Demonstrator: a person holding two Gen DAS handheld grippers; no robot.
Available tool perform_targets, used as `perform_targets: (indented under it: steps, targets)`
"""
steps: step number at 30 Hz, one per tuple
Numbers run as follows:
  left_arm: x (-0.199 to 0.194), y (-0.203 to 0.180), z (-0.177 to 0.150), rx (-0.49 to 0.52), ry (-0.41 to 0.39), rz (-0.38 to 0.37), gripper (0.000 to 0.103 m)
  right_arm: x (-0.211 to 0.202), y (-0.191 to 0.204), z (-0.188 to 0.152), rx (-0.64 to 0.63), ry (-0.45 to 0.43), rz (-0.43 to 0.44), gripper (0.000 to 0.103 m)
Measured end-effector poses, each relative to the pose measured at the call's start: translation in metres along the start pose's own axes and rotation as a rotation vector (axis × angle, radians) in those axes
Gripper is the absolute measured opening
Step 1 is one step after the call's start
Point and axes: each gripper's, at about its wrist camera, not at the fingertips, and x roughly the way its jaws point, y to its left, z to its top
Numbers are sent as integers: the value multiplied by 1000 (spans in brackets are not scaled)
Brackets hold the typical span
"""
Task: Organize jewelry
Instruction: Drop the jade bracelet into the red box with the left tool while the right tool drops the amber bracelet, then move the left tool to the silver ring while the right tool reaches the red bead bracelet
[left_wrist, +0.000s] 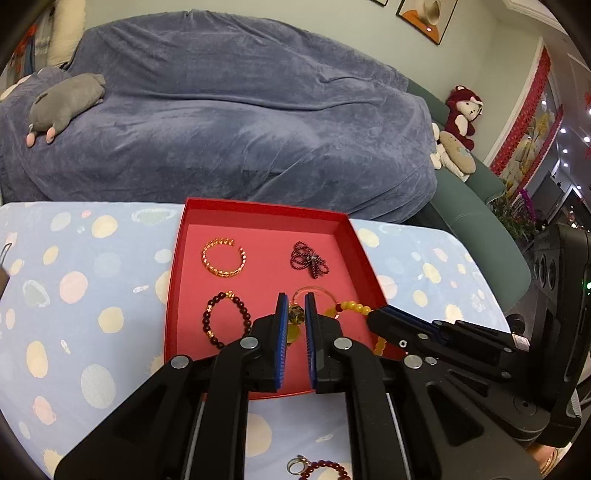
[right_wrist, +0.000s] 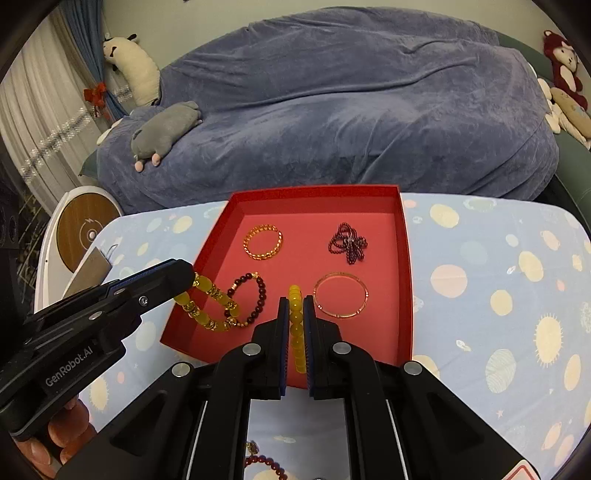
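red bead bracelet (left_wrist: 325, 470) cut off by bottom edge, yellow bracelet (left_wrist: 354, 308) partly behind grippers

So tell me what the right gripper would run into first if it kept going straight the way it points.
The right gripper is shut on a yellow bead bracelet. Straight ahead lies bare floor of the red tray, between the gold chain bracelet and the dark red bead cluster; probably the tray's far wall comes first, though depth is unclear.

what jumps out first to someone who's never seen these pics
A red tray on the spotted blue tablecloth, holding bracelets. Both grippers share a yellow bead bracelet above it: the left gripper and right gripper each pinch part. Behind, a blue-covered sofa.
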Motion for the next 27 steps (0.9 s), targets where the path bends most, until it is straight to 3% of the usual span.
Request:
perform_targets:
  steps: [6,13,17,27]
  targets:
    - [36,22,-29,-7,105,69,9,33,-10,-17,-14,76,-62,7]
    - [36,31,-52,32,117,114,9,40,-16,-37,-50,89,-135,11]
    - [32,28,-58,53,105,136,32,36,-22,-43,-35,86,-145,25]
    - [21,22,-75,69,122,127,34,20,-28,-61,-29,101,-147,27]
